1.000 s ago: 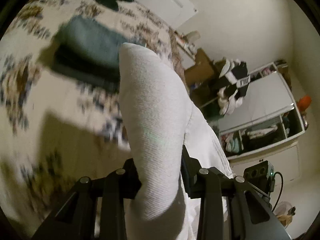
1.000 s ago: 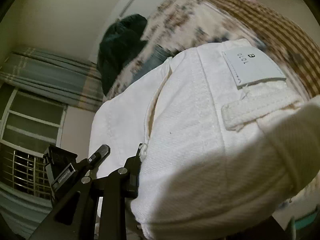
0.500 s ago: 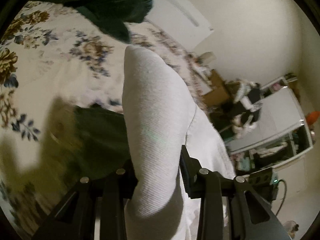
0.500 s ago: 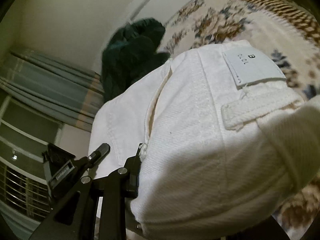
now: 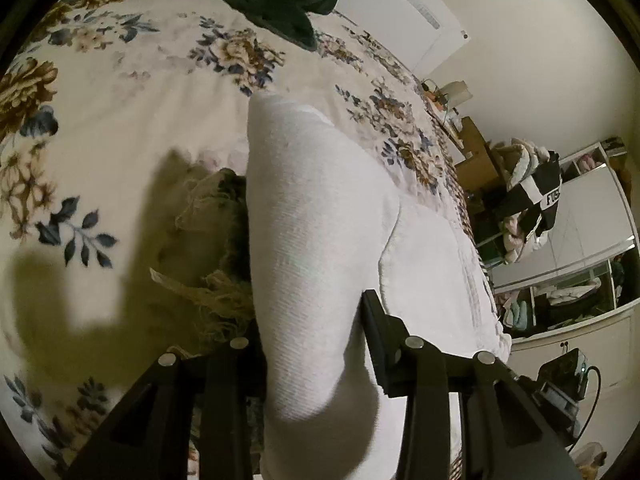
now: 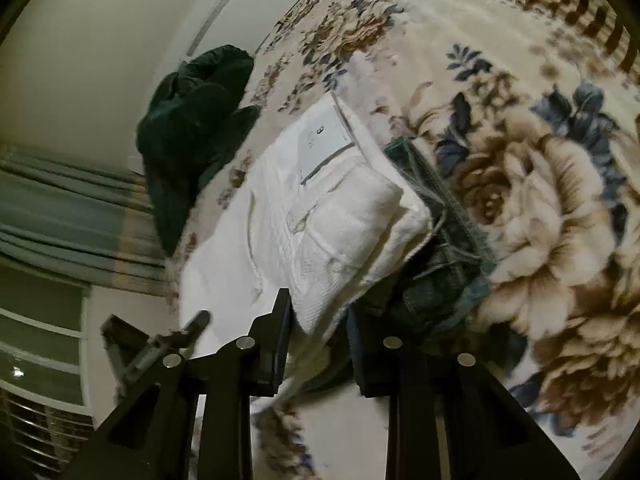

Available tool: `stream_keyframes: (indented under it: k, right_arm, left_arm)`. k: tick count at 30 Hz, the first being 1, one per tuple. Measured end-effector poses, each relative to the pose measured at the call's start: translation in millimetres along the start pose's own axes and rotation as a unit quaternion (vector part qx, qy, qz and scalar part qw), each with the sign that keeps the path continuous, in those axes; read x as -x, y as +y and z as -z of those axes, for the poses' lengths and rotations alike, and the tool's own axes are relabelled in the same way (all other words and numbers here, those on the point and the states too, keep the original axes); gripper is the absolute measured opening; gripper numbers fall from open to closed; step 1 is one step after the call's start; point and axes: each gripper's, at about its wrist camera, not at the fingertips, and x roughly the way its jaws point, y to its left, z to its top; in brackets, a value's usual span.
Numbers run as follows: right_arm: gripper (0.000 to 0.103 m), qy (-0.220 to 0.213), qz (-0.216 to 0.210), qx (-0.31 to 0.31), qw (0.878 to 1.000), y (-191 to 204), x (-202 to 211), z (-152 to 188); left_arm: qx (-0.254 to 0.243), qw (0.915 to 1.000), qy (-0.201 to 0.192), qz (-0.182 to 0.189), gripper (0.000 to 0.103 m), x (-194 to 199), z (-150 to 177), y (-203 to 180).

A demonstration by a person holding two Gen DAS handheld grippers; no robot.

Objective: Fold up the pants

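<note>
Both grippers tilt downward over the floral blanket (image 5: pixel 120 128). The left gripper (image 5: pixel 312 340) has a thick fold of the white pants (image 5: pixel 316 216) between its jaws, which are opening. The right gripper (image 6: pixel 320 344) stands partly spread, the folded pants' (image 6: pixel 336 216) edge between its fingers; whether the pads press is unclear. Under the pants lies a denim garment (image 6: pixel 440 272). Farther off sits a dark green garment (image 6: pixel 192 120).

the pants (image 5: pixel 320 240) are seen as white, with a pale label (image 6: pixel 324 142) marked in dark letters. the bed cover (image 5: pixel 140 128) is patterned cream with brown and blue flowers. dark green is shown by a bundled garment (image 6: pixel 192 128), faded blue-green by denim (image 6: pixel 440 256), black by each hand-held gripper (image 5: pixel 312 340).
</note>
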Motion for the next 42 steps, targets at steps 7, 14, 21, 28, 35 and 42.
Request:
stream_keyframes:
  k: [7,14,21,28,35,42]
  right_arm:
    - [0.033,0.025,0.071,0.012,0.997,-8,-9,3]
    - [0.082,0.029,0.174,0.090,0.980,35,23,-1]
    - [0.103,-0.008,0.293,0.209,0.933,96,56,20]
    - [0.103,-0.052,0.310,0.251,0.916,136,125,41]
    - [0.103,-0.084,0.283,0.285,0.912,176,214,81]
    - [0.103,-0.112,0.250,0.313,0.910,207,318,132]
  left_arm:
    - [-0.014,0.9989,0.007,-0.043,0.045,10,12,-9]
    - [-0.077,0.9840,-0.007,-0.161,0.076,41,33,-59]
    - [-0.137,0.9684,-0.020,-0.207,0.094,67,58,-113]
    - [-0.150,0.9625,-0.047,-0.221,0.094,113,78,-158]
    - [-0.156,0.9539,-0.097,-0.238,0.094,186,109,-208]
    - [-0.164,0.9415,-0.145,-0.256,0.094,266,169,-266]
